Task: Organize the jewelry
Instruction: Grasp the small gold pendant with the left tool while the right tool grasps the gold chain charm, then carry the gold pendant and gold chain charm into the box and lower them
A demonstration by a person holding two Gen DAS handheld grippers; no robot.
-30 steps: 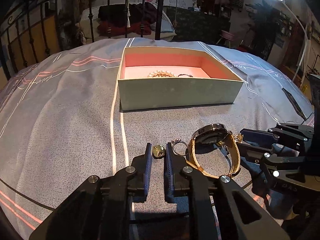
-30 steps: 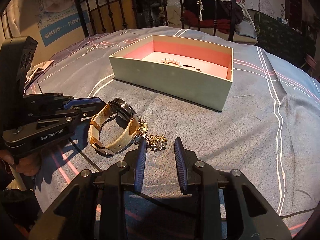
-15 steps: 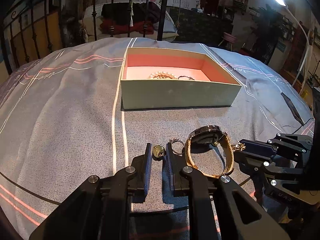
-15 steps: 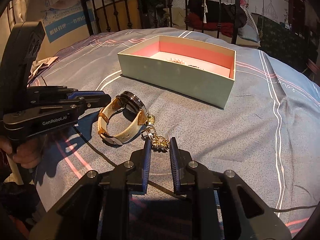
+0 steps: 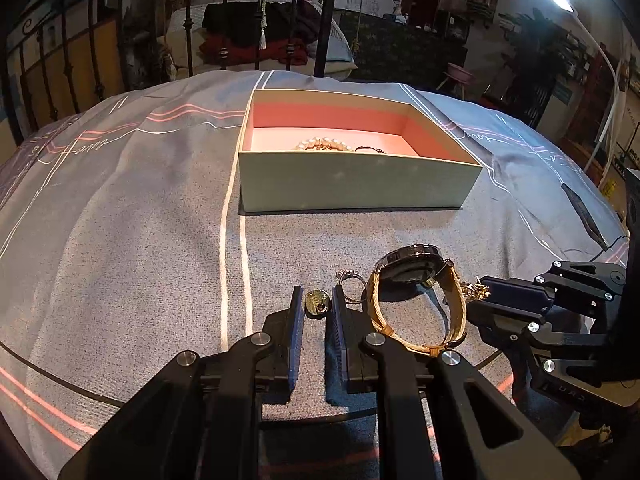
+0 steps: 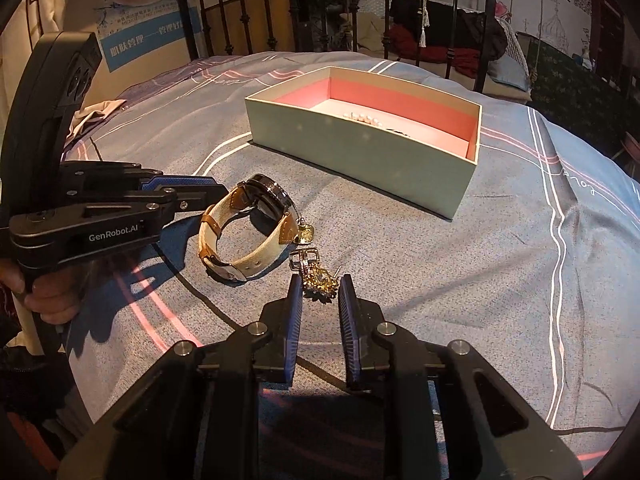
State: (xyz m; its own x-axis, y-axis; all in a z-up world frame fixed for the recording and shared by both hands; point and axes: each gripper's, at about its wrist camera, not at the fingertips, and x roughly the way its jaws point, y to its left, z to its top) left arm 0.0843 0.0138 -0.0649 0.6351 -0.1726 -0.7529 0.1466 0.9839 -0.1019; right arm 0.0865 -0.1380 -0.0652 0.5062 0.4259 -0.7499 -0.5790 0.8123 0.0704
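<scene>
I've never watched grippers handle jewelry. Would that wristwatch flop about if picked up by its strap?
Probably not much: the watch stands on edge with its buckled tan strap holding an open loop, so it looks fairly stiff. The dark case sits on top, so it may be top-heavy and swing downward. Pushed, it might tip over.

A bed covered in a grey-blue bedspread (image 5: 120, 240) with white and pink stripes carries everything. On it stands an open pale-green box (image 5: 352, 182) with a pink lining. Nearer the cameras lie a watch (image 6: 248, 232) on a tan strap, a small silver ring (image 5: 351, 282), a gold pendant (image 5: 318, 300) and a gold brooch (image 6: 320, 284), close together.
</scene>
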